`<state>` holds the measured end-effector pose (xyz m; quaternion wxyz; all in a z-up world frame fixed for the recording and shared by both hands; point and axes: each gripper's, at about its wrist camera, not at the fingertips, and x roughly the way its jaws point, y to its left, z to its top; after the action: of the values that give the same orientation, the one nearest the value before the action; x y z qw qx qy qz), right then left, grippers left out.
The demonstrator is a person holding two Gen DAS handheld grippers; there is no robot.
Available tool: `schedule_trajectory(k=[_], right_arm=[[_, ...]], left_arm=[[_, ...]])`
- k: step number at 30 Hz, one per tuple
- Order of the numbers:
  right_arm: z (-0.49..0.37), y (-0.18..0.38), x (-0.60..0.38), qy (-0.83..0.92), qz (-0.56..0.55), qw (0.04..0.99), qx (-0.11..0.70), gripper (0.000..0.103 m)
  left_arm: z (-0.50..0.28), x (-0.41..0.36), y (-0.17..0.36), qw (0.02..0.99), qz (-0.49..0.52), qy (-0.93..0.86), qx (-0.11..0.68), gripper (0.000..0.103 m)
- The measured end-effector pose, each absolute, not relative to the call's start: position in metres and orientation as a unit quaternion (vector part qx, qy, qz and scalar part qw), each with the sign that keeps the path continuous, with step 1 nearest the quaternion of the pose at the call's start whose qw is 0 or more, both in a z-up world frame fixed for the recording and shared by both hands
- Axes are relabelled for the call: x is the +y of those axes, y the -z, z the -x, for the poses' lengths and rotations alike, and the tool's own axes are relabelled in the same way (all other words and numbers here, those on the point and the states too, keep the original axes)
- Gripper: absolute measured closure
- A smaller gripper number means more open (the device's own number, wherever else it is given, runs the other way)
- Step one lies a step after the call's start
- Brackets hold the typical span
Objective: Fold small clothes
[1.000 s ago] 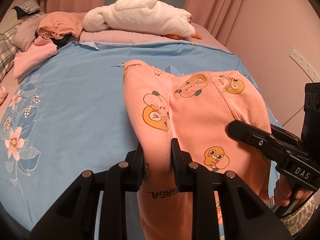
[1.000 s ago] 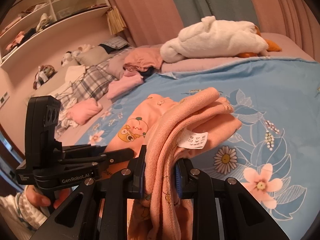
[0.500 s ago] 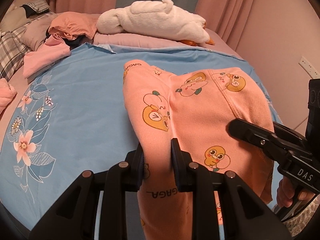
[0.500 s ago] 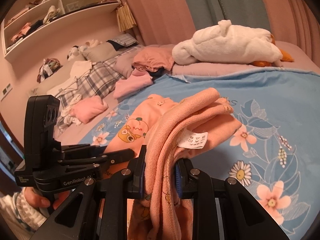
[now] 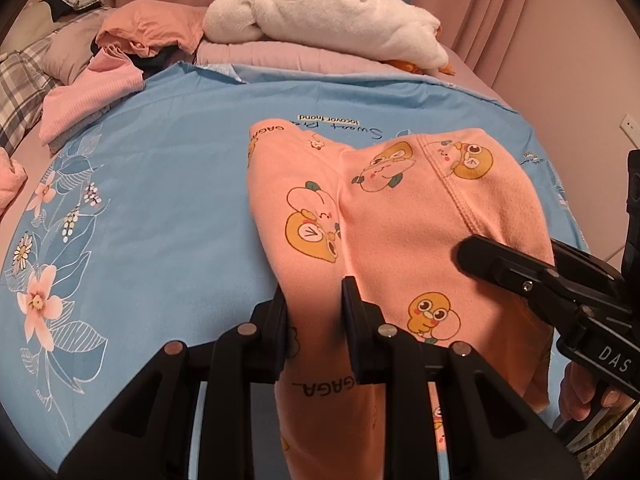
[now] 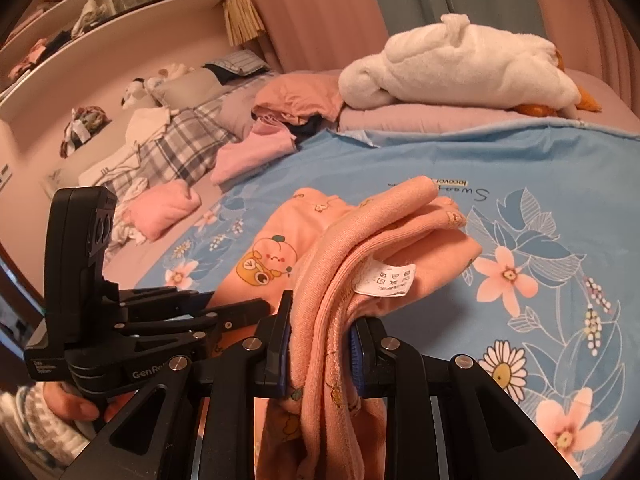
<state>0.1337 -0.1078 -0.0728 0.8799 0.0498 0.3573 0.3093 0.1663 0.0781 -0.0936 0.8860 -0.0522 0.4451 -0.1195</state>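
Small peach pants [image 5: 392, 216] printed with cartoon animals hang between my two grippers over the blue flowered sheet [image 5: 160, 184]. My left gripper [image 5: 314, 304] is shut on one folded edge of the pants. The right gripper [image 5: 516, 268] shows at the right of this view, holding the other side. In the right wrist view my right gripper [image 6: 320, 332] is shut on the bunched waistband of the pants [image 6: 360, 248], where a white care label [image 6: 386, 278] sticks out. The left gripper [image 6: 224, 316] and the hand holding it sit at the left there.
A white plush toy [image 5: 328, 24] lies on a pink blanket at the far edge of the bed. Pink and peach clothes [image 5: 88, 96] are piled at the left beside plaid bedding [image 6: 176, 152]. Shelves [image 6: 100, 12] line the wall. Pink curtains [image 5: 460, 12] hang behind.
Both grippers have moved together across the bed, carrying the pants a little lower and further over the sheet. The flower prints have shifted in both views. Both grips are unchanged.
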Motion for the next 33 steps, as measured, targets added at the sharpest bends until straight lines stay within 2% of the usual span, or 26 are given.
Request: schedule_trajectory(k=[22,33], right_arm=[[-0.184,0.122,-0.1,-0.291,-0.058,0.86,0.414,0.078],[-0.191,0.137,-0.114,-0.271,-0.082,0.85,0.445,0.078]], left_arm=[[-0.217,0.085,0.149,0.861,0.046,0.099,0.498,0.079],[-0.22,0.088,0.154,0.859,0.045,0.096,0.502,0.074]])
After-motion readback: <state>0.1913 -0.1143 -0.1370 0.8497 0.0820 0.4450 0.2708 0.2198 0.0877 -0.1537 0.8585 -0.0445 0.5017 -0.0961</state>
